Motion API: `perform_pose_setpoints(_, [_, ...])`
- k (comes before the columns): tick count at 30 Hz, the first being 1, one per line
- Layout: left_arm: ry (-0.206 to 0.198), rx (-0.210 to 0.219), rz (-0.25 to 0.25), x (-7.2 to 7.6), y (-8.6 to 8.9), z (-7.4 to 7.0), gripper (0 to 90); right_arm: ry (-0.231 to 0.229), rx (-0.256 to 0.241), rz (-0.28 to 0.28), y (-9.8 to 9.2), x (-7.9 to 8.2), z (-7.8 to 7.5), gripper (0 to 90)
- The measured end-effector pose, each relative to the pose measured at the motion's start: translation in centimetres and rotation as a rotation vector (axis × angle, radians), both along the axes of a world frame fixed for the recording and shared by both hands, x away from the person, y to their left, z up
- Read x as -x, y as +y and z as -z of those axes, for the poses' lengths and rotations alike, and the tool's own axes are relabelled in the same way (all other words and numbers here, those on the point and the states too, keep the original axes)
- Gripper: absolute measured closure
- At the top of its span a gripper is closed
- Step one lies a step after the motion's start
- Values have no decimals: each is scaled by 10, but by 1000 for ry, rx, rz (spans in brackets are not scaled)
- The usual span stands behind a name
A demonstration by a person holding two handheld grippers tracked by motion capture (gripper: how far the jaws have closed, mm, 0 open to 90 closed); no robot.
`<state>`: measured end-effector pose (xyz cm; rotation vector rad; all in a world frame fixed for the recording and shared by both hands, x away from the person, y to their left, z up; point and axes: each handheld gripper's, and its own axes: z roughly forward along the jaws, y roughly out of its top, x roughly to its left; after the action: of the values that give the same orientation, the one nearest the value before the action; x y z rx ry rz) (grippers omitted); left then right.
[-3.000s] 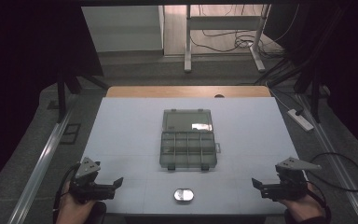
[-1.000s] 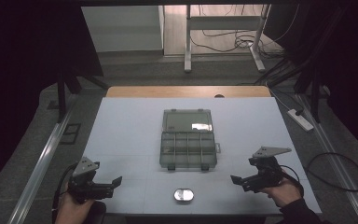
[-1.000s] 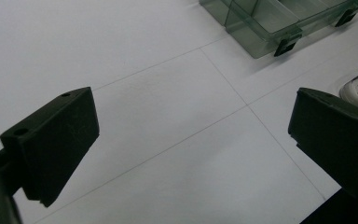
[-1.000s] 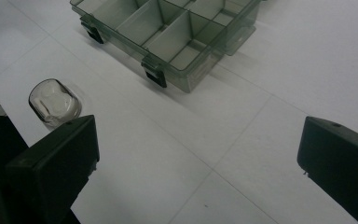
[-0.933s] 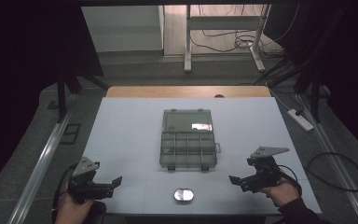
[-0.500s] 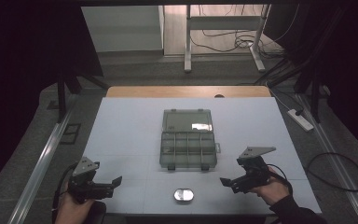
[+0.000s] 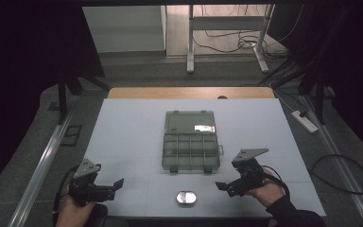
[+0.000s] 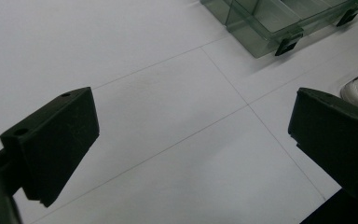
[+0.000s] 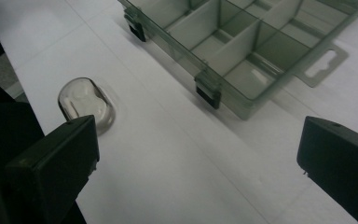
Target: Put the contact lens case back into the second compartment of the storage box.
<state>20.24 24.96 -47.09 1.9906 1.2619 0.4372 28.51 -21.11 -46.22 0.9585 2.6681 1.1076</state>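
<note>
The right tongs (image 7: 223, 186) are hovering low over the near part of the white table (image 7: 123, 132), held in the person's right hand (image 7: 263, 190), with the jaws pointing left toward a small oval clear plastic case (image 7: 186, 197). The jaws are standing wide apart and are gripping nothing. In the right gripper view the oval case (image 9: 86, 104) is lying flat on the table just beyond the left-hand jaw, not touching it, and something pale is showing through its clear dome; what it is cannot be told.

The oval case is sitting near the front edge of the table, in front of a clear compartment organizer box (image 7: 190, 140) and apart from it. The box is lying open at the middle of the table, its lid folded back away from the person and its divided tray facing up. In the right gripper view the tray's compartments (image 9: 242, 42) are looking empty, and two dark latches are showing on its near wall.

The left tongs (image 7: 118, 184) are resting low at the near left corner of the table in the person's left hand (image 7: 75, 213), well apart from the case. Their jaws are also spread wide with nothing between them, and in the left gripper view a corner of the organizer box (image 8: 279, 23) is showing at the top.
</note>
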Motion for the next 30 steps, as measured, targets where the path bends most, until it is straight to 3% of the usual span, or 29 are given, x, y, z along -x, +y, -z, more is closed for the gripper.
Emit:
perform_pose_setpoints(6, [2,3,0,0,0,0,16,23,-16,-15,11,-2,1,0])
perform_pose_setpoints(24, [3,5,0,-1,1,0,17,40,34,-67,41,-5,11,0])
perform_pose_setpoints(30, [4,7,3,-1,1,0,17,57,82,-73,52,-6,14,0])
